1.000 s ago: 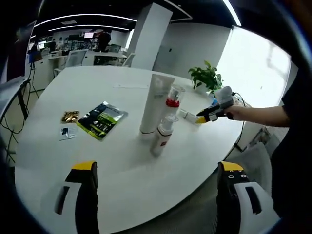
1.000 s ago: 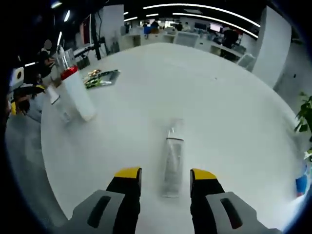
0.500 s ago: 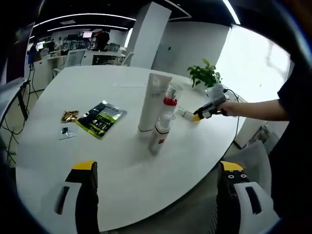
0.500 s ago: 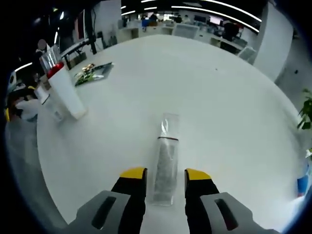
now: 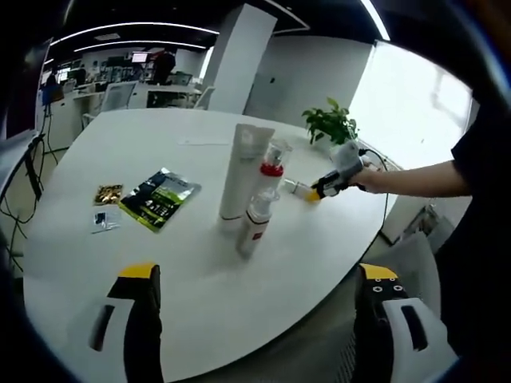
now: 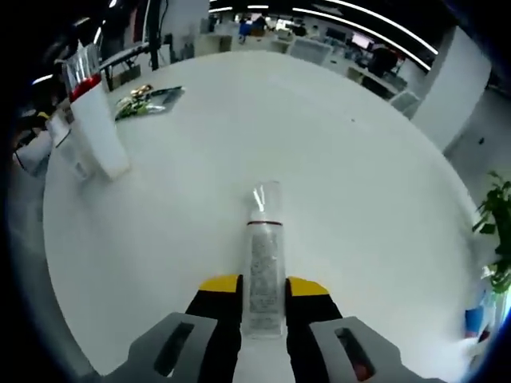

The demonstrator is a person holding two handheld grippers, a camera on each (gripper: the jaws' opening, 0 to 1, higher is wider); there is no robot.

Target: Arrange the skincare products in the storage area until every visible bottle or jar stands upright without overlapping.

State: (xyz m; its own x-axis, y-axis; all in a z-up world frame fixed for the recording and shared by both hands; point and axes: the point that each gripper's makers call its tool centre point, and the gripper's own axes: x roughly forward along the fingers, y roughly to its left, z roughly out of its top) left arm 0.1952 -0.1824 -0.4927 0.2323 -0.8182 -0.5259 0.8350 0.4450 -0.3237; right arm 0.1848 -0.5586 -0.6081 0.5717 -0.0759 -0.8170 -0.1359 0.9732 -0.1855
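**Clear bottle gripped flat on white office table**

A round white table (image 5: 72, 263) spreads across an open-plan office, with a white pillar (image 5: 235, 56) and a potted green plant (image 5: 331, 124) at its far side in the left gripper view. Near the table's middle stands a tall white tube (image 5: 237, 171), upright on its cap; just beside it are a red-collared bottle (image 5: 271, 171) with a clear cap, also upright, and a shorter white bottle (image 5: 252, 226) that leans towards the camera. A green foil sachet (image 5: 160, 198) lies flat well apart from them, with two smaller packets (image 5: 105, 206) nearby.

In the right gripper view the right gripper (image 6: 263, 283) has its yellow-tipped jaws pressed against both sides of a clear bottle (image 6: 263, 267), which lies on its side on the table with its transparent cap pointing away from the camera. The tube and its neighbours stand well apart at that view's upper left.

The left gripper (image 5: 259, 275) hangs over the table's near edge, jaws spread wide with nothing between them. A person's hand holds the right gripper at the table's far rim, close to the plant.
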